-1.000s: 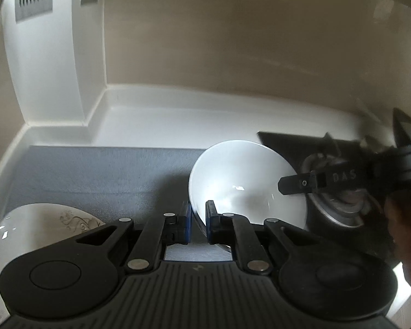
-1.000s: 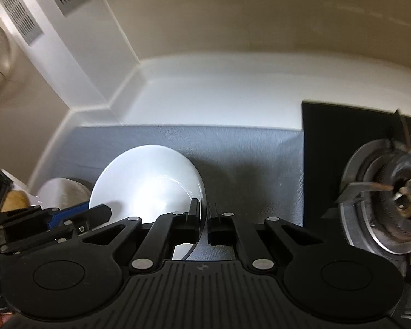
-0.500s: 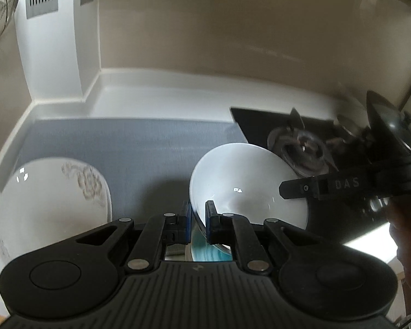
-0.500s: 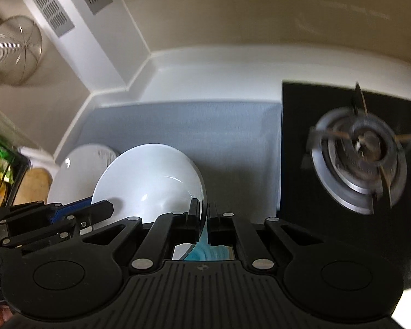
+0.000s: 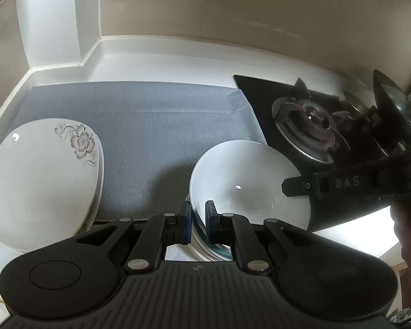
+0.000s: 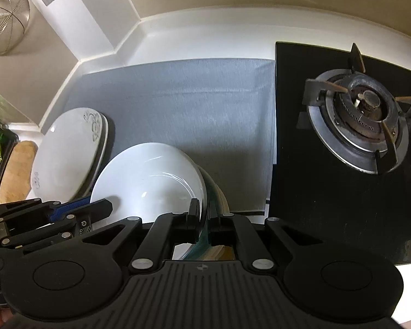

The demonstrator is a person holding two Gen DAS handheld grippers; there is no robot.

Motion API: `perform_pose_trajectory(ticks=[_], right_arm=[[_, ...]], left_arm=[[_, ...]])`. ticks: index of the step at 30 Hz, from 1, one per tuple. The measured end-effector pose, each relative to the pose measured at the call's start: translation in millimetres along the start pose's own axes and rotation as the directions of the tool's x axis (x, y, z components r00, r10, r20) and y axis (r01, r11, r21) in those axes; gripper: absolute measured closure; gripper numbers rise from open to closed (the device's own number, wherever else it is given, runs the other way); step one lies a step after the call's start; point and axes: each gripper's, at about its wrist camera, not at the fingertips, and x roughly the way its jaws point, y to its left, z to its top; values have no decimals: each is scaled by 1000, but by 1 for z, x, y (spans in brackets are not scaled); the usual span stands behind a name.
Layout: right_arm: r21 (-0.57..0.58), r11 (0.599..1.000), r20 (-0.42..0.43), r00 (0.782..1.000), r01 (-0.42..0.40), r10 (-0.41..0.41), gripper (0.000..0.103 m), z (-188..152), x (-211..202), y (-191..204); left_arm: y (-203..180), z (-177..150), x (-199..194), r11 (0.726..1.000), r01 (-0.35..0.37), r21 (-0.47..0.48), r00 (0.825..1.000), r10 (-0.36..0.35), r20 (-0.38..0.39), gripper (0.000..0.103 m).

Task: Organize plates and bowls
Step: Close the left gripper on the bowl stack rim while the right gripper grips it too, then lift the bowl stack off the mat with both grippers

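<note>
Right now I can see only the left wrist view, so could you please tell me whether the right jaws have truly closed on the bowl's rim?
Observer: Yes. In the right wrist view the right gripper is shut on the white bowl, pinching its rim.
Operator: Thank you. What sits to the left of the floral plate?
Observer: A wooden board lies beside the floral plate, with a black rack beyond it.
Operator: And on the wall above them?
Observer: A wire strainer hangs there.

Two wrist fisheyes, angled steeply down, close over shared white bowl (image 5: 249, 183) and grey mat (image 6: 178, 104)
</note>
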Motion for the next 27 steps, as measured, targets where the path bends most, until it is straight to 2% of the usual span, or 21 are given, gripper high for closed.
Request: perform_pose_trajectory(ticks=[7,8,27], right_arm=[[-1,1000,-16,1000,14,-14,98,0,6,-1],[22,1000,-54,999,-2,3,98,1,7,-1],[0,1000,-88,996,13,-13,97,3,13,1]], left_arm=[[-1,-2,6,1000,-3,1,1000,3,-14,93],[-1,-3,7,1000,-3,0,1000,3,-16,93],[1,-2,15,1000,-15,-21,999,14,-46,94]])
